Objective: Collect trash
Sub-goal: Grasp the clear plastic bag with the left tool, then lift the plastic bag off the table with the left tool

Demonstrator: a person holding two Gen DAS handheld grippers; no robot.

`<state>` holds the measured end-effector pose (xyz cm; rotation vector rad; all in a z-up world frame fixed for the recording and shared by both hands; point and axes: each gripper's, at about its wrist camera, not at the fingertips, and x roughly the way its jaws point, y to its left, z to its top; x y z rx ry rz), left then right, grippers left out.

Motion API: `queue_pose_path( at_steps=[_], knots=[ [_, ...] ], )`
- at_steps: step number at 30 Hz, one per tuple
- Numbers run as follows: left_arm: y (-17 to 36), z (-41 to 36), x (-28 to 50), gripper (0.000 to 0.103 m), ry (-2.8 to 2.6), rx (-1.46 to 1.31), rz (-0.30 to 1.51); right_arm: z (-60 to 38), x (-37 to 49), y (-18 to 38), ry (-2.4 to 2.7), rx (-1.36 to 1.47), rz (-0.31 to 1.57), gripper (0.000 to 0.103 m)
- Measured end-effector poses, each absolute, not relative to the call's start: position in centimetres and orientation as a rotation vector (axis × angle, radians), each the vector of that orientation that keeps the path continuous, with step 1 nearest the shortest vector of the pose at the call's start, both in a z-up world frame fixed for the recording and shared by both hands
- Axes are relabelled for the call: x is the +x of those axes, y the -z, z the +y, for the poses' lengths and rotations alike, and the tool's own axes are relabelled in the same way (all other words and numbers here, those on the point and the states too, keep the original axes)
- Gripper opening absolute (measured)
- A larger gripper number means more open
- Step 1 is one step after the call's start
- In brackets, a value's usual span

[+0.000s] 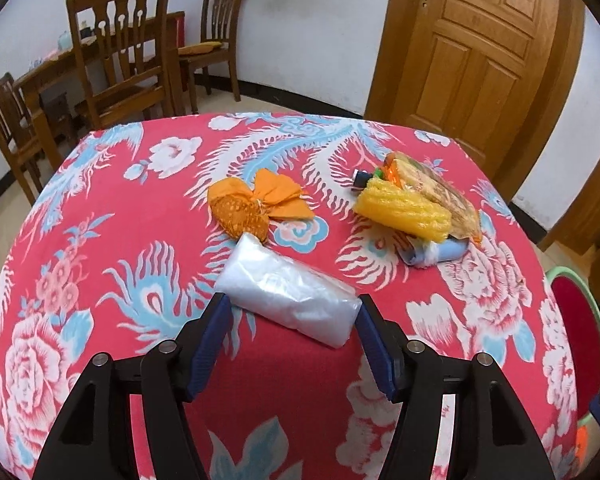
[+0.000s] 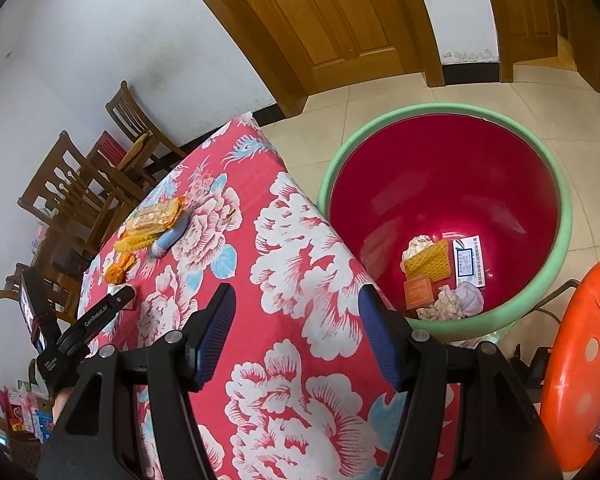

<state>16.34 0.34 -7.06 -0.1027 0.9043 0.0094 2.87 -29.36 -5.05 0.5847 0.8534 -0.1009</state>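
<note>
A roll of clear plastic bag (image 1: 288, 292) lies on the red flowered tablecloth (image 1: 140, 240). My left gripper (image 1: 294, 312) is open, with its blue fingertips on either side of the near end of the roll. Farther back lie an orange paper and net wad (image 1: 256, 204), a yellow foam net (image 1: 404, 208) on a snack wrapper (image 1: 444, 188), and a blue-white roll (image 1: 440, 254). My right gripper (image 2: 296, 300) hangs open and empty over the table's edge, next to the red bin with a green rim (image 2: 380, 136). The bin holds several scraps, among them yellow foam (image 2: 428, 260).
In the right wrist view the left gripper (image 2: 112, 304) shows at the far left of the table. An orange plastic stool (image 2: 580, 360) stands right of the bin. Wooden chairs (image 1: 120, 52) and a second table stand behind, and a wooden door (image 1: 480, 60) is at the back right.
</note>
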Motion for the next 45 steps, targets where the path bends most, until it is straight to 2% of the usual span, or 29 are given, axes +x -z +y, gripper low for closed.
queue_pose_path(
  at_steps=[5,8,11,16,17,45],
  knots=[
    [7.5,0.5,16.5,0.065,-0.002,-0.109,0.905,-29.4,2.9,5.1,0.101,0.585,0.856,0.065],
    [7.4,0.8,16.3,0.043,0.002,-0.123,0.896,-29.3,3.0,5.3,0.1,0.584,0.858,0.065],
    [7.3,1.4,16.0,0.037,0.015,-0.167,0.897,-29.2,3.0,5.4,0.098,0.584,0.859,0.065],
    [7.1,2.3,15.1,0.034,0.028,-0.213,0.896,-28.8,3.1,5.4,0.092,0.575,0.86,0.065],
    [7.0,2.5,14.8,0.026,0.035,-0.221,0.895,-28.6,3.1,5.4,0.091,0.572,0.86,0.065],
    [2.9,9.2,10.9,0.024,0.046,-0.298,0.774,-15.9,11.3,2.0,-0.166,0.27,0.888,0.065]
  ],
)
